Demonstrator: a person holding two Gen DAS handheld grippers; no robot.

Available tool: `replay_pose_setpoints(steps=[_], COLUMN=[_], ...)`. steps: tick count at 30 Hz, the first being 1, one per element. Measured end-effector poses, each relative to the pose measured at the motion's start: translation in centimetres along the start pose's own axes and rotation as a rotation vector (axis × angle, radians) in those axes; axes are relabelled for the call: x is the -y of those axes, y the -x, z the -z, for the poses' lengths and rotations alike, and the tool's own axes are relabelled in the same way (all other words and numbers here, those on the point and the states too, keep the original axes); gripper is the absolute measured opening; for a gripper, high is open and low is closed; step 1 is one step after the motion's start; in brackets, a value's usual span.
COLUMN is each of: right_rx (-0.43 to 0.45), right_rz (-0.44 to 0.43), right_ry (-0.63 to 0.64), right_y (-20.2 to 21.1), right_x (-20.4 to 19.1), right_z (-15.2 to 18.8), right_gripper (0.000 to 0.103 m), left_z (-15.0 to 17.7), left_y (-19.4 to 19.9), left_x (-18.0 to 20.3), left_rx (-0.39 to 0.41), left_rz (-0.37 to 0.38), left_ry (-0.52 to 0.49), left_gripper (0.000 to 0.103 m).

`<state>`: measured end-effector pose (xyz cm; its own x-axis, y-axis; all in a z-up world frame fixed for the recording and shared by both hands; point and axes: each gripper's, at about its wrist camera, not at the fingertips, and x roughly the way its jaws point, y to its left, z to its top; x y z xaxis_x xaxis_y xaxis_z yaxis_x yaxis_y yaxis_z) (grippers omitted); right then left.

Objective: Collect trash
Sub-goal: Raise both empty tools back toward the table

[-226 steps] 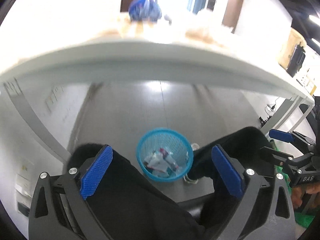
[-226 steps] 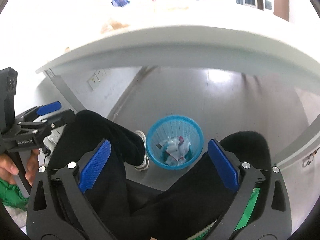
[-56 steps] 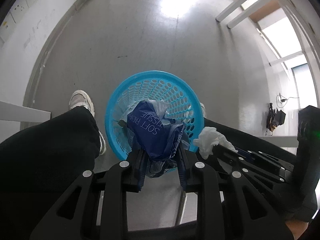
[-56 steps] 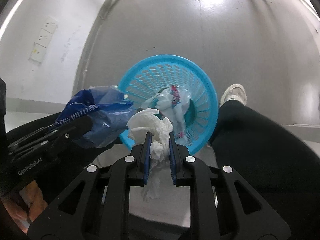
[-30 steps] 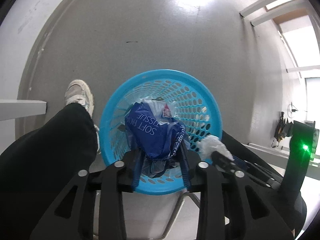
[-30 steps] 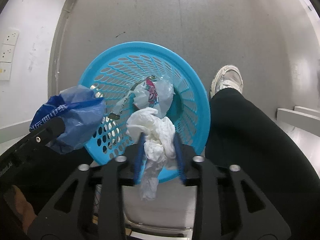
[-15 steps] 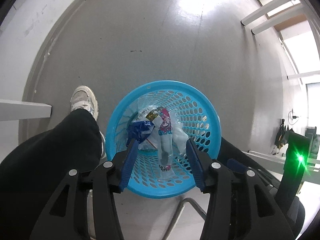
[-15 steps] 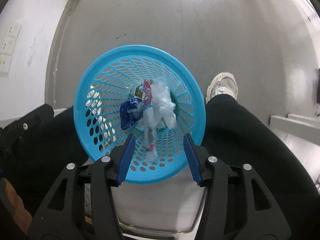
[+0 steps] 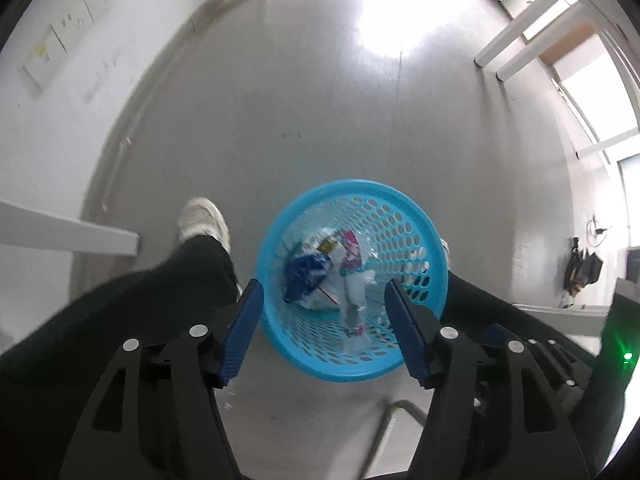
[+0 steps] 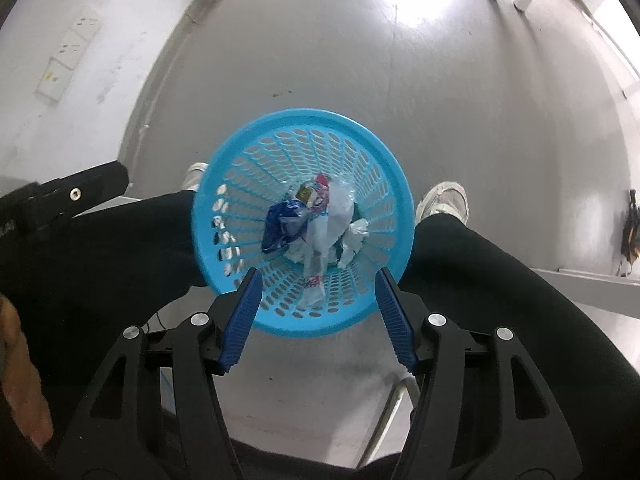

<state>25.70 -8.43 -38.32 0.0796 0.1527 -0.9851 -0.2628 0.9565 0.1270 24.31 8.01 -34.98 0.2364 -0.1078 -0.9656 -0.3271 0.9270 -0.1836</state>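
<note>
A blue plastic mesh waste basket (image 9: 416, 232) (image 10: 240, 168) stands on the grey floor between the person's legs. Inside lie a dark blue tissue wrapper (image 9: 306, 276) (image 10: 282, 222), a crumpled white tissue (image 10: 354, 238) and clear and pink wrappers (image 9: 352, 256) (image 10: 320, 240). My left gripper (image 9: 326, 332) is open and empty above the basket's near rim. My right gripper (image 10: 318, 316) is open and empty, also above the near rim. The left gripper's body shows at the left of the right wrist view (image 10: 72, 196).
The person's black trouser legs (image 9: 120, 312) (image 10: 500, 280) and white shoes (image 9: 202, 220) (image 10: 444, 200) flank the basket. White table legs (image 9: 520, 32) stand far off. Wall sockets (image 10: 68, 60) sit at left. A metal chair leg (image 10: 394, 412) is below.
Both grippers have opened and dropped their loads: the blue wrapper and the white tissue now lie in the basket. Both grippers have lifted a little away from it.
</note>
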Motion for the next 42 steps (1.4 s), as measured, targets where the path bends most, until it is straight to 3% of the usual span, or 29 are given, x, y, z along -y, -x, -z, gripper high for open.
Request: replay_pose_setpoints(steps=[7, 23, 29, 34, 40, 42], right_rx=[0.093, 0.309, 0.403, 0.466, 0.530, 0.546], right_rz=[-0.023, -0.049, -0.076, -0.071, -0.143, -0.219], right_ry=[0.049, 0.116, 0.138, 0.150, 0.176, 0.189], right_y=[4.5, 15.2, 19.7, 22.5, 26.9, 28.9], right_x=[-1.1, -2.2, -2.0, -1.8, -2.0, -2.4], right_z=[2.8, 10.9, 14.5, 17.1, 19.1, 19.2], right_gripper=[0.066, 0.084, 0.092, 0.094, 0.094, 0.094], left_z=[3.0, 10.7, 13.8, 16.0, 17.6, 18.0], left_y=[4.5, 13.1, 16.8, 19.1, 23.5, 25.4], left_x=[0.0, -0.7, -1.0, -0.5, -0.8, -0.8], left_rx=[0.106, 0.234, 0.302, 0.340, 0.425, 0.469], left_rz=[-0.062, 0.032, 0.089, 0.092, 0.132, 0.143], left_ry=[-0.107, -0.230, -0.286, -0.349, -0.360, -0.373], left_gripper=[0.075, 0.086, 0.097, 0.097, 0.097, 0.097])
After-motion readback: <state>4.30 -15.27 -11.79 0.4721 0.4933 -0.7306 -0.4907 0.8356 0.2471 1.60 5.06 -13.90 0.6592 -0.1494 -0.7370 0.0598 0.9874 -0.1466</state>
